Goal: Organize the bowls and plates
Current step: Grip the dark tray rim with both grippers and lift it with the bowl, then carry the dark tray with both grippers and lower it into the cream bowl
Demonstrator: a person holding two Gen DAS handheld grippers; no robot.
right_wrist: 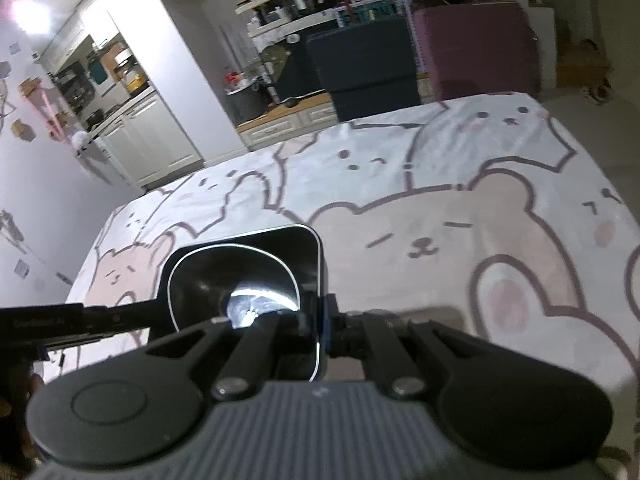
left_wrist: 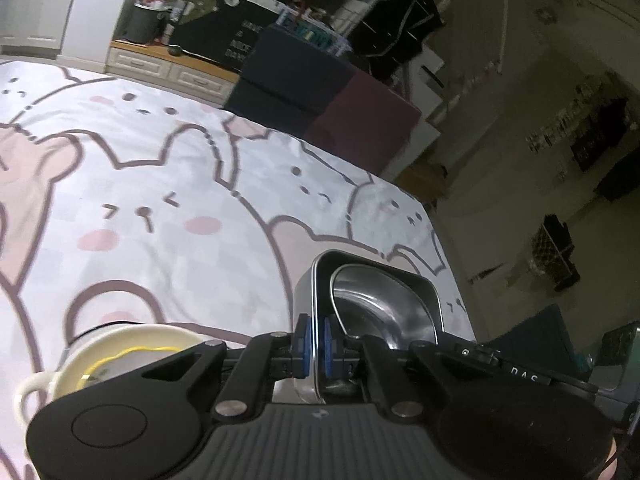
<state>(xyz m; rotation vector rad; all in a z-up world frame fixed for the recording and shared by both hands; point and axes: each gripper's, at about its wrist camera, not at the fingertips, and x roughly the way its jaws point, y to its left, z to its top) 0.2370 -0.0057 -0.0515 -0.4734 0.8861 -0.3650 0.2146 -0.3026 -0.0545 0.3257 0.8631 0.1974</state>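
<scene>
Both grippers were clamped on the same steel tray: my left gripper [left_wrist: 316, 344] pinched the rim on one side between its blue pads [left_wrist: 303, 346], and my right gripper [right_wrist: 320, 330] pinched the opposite rim, jaws nearly together on the thin wall. The steel tray [left_wrist: 430, 300] was square with rounded corners, and a steel bowl [left_wrist: 372, 300] of the same squarish shape sat nested inside it. From the right wrist view the tray seemed to be held above the bedsheet [left_wrist: 160, 184], toward its left edge, though I could not tell whether its underside touched the cloth.

By my judgement the sorting was partly done: bowl and tray were already stacked as one set and being carried together. A cream cup [left_wrist: 120, 350] with a handle and a yellow line inside its rim sat on the sheet just beside my left gripper, apart from the stack, so it looked left to deal with. Where the stack was meant to go I could not tell, and I saw no other plates on the sheet.

As for writing, the letters "DAS" showed in white on the right gripper's body in the left wrist view, and faint pale lettering ran along the left gripper's body in the right wrist view, too blurred to read. A dark cloth [left_wrist: 224, 40] in the background carried pale lettering, also unreadable.
</scene>
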